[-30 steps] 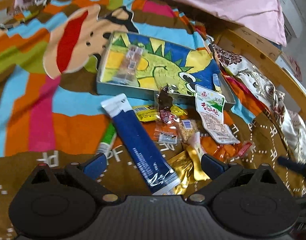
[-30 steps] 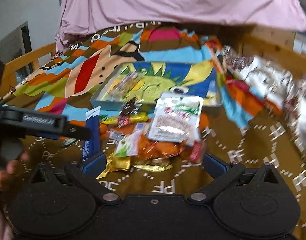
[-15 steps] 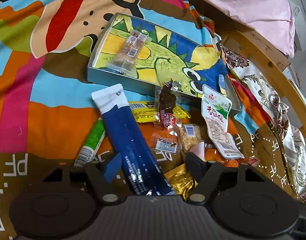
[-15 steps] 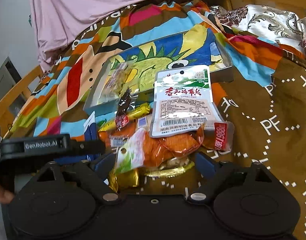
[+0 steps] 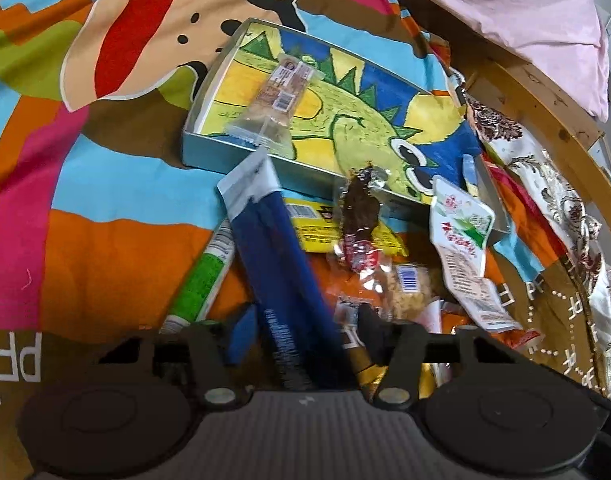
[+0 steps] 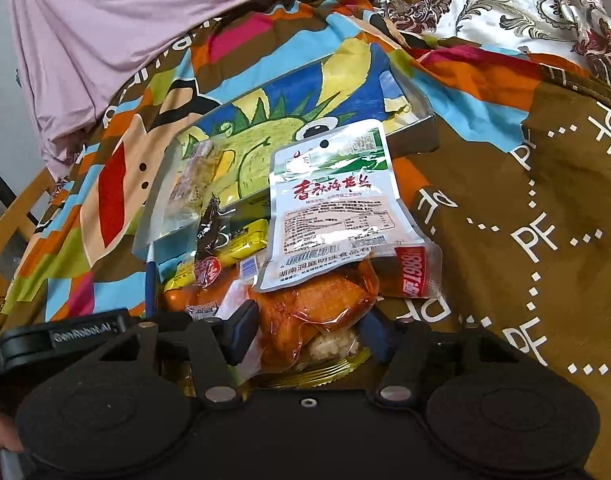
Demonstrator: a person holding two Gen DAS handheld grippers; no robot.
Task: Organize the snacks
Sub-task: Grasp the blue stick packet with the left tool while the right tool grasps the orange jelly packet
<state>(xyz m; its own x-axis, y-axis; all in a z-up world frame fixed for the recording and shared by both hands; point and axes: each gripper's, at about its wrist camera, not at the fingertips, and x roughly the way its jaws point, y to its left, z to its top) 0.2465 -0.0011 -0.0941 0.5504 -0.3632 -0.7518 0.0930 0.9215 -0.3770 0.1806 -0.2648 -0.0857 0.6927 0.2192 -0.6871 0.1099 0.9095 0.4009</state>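
A shallow grey tray [image 5: 209, 152] with a dinosaur picture lies on the bedspread and holds one clear-wrapped snack [image 5: 275, 102]. A pile of snack packets lies in front of it. My left gripper [image 5: 301, 332] is shut on a long blue packet [image 5: 281, 264], lifted at its white end. My right gripper [image 6: 305, 326] is closed around an orange clear-wrapped snack [image 6: 313, 308]. On that snack lies a white-and-green pouch [image 6: 333, 204]. The tray [image 6: 415, 132] also shows in the right wrist view.
A green tube [image 5: 197, 284], a yellow packet [image 5: 309, 228], a dark snack in clear wrap [image 5: 359, 216] and a gold packet [image 6: 325, 368] lie in the pile. A pink pillow [image 5: 505, 4], a wooden bed frame [image 5: 545, 104] and floral cloth [image 6: 525, 16] border the spread.
Both grippers have closed, the left on the blue packet and the right on the orange snack. The blue packet's far end has lifted slightly.
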